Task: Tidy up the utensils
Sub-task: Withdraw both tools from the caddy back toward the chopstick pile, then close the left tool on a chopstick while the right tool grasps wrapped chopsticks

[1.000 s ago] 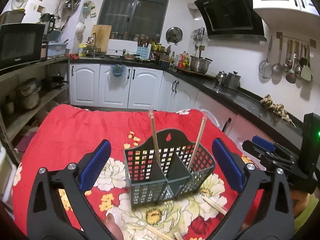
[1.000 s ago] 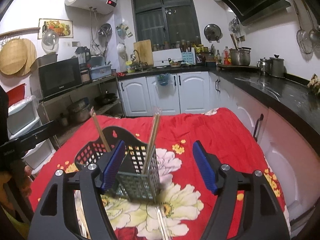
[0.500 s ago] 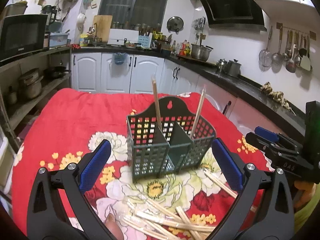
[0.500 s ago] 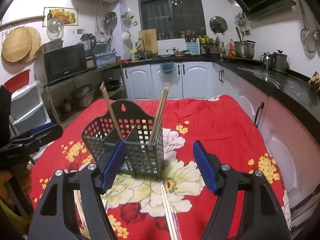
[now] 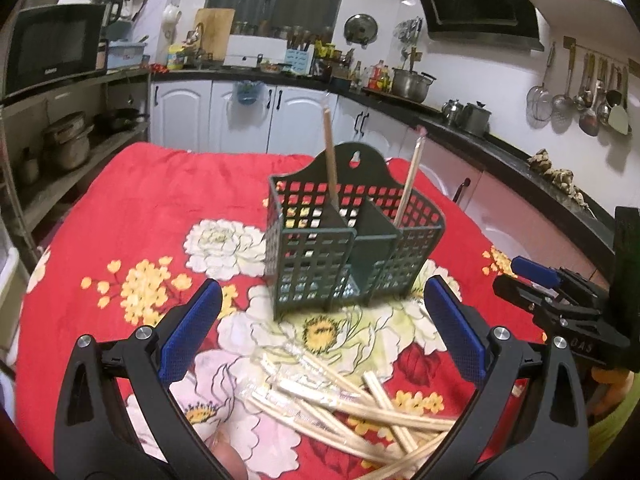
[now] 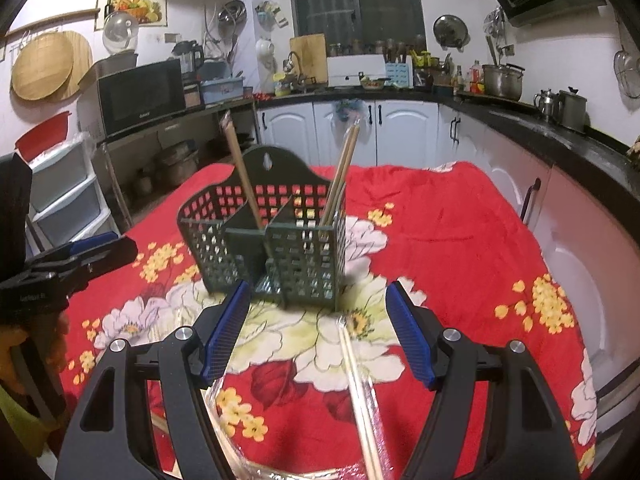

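A: So, where's the loose chopsticks (image 5: 352, 404)?
B: On cloth (image 5: 140, 208), heaped below L gripper (image 5: 320, 332), long axes mostly crosswise to its fingers; L nearer.
A: Jaws?
B: Both open, empty. R gripper (image 6: 320, 332) faces caddy (image 6: 272, 256); one pair between.

Green basket (image 5: 352, 256) upright, chopsticks inside; loose wrapped chopsticks (image 5: 360, 404) piled nearby.

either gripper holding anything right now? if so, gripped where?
Nothing held. Left gripper and right gripper are both open, hovering over loose chopsticks in front of the green caddy.
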The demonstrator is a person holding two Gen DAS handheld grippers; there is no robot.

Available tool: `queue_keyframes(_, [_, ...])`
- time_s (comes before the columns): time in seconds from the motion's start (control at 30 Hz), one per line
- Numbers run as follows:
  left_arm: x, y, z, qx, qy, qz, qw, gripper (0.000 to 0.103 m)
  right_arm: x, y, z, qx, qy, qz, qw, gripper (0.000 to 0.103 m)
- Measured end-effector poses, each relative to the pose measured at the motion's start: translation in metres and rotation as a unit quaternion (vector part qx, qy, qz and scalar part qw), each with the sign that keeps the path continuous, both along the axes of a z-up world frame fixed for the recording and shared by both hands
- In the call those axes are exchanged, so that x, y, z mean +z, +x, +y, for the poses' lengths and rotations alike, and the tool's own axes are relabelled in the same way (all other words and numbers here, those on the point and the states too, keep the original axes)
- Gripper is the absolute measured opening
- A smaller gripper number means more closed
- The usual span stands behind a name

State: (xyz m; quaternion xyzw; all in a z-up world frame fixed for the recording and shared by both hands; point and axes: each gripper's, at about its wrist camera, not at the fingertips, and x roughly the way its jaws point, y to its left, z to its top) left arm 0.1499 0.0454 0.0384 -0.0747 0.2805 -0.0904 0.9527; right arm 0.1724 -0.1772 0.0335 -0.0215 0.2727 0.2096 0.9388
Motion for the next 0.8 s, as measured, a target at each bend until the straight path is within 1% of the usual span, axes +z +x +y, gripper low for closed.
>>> queue_keyframes(0.17, [-0.007,-0.004,0.011,0.016,-0.003,0.013,0.9998,0.093,-0.011,-0.005,0.008,0.013,-0.014,0.013,1.0,0.068])
queue_keyframes(0.5, [-0.032,-0.009,0.042,0.039,-0.027,0.059,0.9971,0.093,-0.031,-0.01,0.027,0.046,-0.035,0.046,0.997,0.068])
queue_keyframes(0.6, [-0.042,-0.01,0.052,0.045,-0.042,0.075,0.9953,0.093,-0.035,-0.013,0.036,0.062,-0.039,0.053,0.996,0.068])
queue_keyframes(0.63, [-0.045,-0.01,0.055,0.047,-0.046,0.082,0.9945,0.09,-0.036,-0.013,0.039,0.067,-0.04,0.055,0.995,0.068])
queue_keyframes(0.67, [-0.048,-0.009,0.057,0.05,-0.048,0.088,0.9937,0.084,-0.037,-0.013,0.042,0.074,-0.041,0.057,0.995,0.067])
queue_keyframes(0.7, [-0.051,-0.009,0.059,0.051,-0.05,0.093,0.9931,0.081,-0.038,-0.013,0.046,0.08,-0.043,0.059,0.994,0.065])
queue_keyframes(0.77, [-0.058,-0.009,0.062,0.05,-0.055,0.11,0.9912,0.066,-0.041,-0.014,0.054,0.095,-0.048,0.064,0.992,0.061])
queue_keyframes(0.8, [-0.063,-0.008,0.064,0.047,-0.061,0.122,0.9896,0.063,-0.043,-0.014,0.059,0.103,-0.051,0.068,0.991,0.058])
